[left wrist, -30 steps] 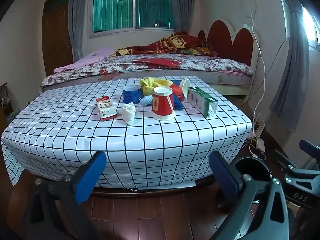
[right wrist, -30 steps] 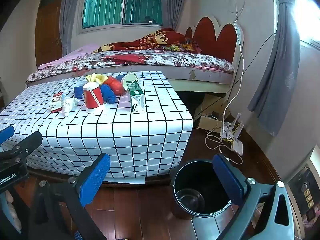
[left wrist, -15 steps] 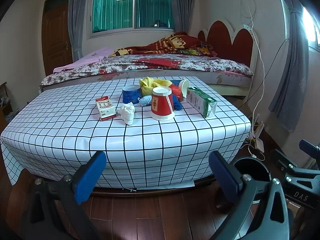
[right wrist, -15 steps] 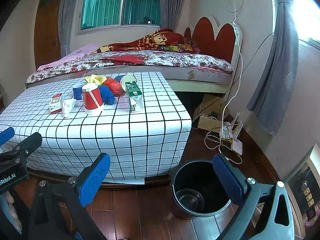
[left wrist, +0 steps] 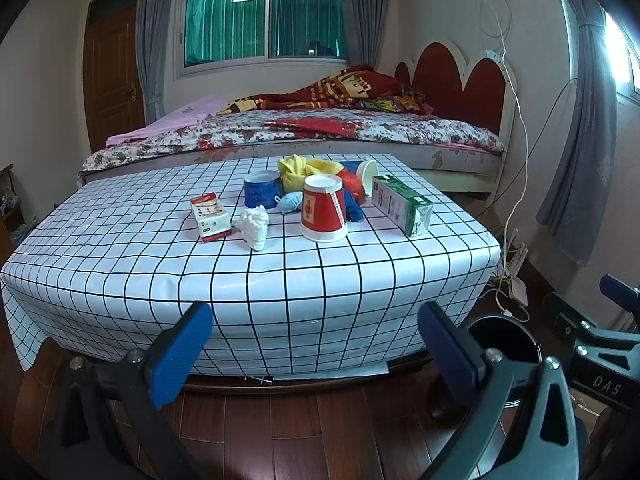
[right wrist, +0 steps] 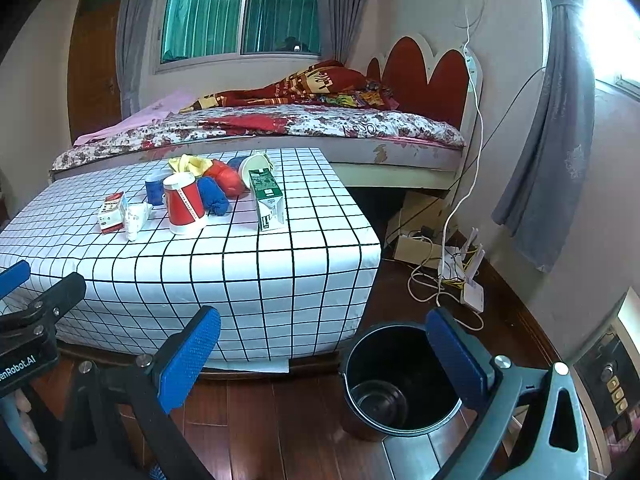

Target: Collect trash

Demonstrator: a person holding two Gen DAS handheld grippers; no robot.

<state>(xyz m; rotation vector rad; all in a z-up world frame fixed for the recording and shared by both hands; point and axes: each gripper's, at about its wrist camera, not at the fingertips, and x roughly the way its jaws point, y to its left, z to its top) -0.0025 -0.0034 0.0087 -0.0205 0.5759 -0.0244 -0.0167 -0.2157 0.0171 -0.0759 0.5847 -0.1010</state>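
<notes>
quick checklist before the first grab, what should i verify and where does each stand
1. Left gripper open, nothing held: ok.
2. Right gripper open, nothing held: ok.
3. Black bin upright on the floor by the table corner, mouth unblocked: ok.
4. Red paper cup upside down at the front of the pile, nothing on it: ok.
5. Green carton lying apart from the cup: ok.
6. Trash within reach: not ok; both grippers are short of the table.

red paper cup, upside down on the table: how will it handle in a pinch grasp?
The red paper cup looks thin-walled, so it will probably crush if squeezed hard. It is likely very light; a nudge may slide it on the checked tablecloth, which looks glossy. It stands on its wider rim, so tipping seems unlikely, but on its side it would probably roll in an arc.
</notes>
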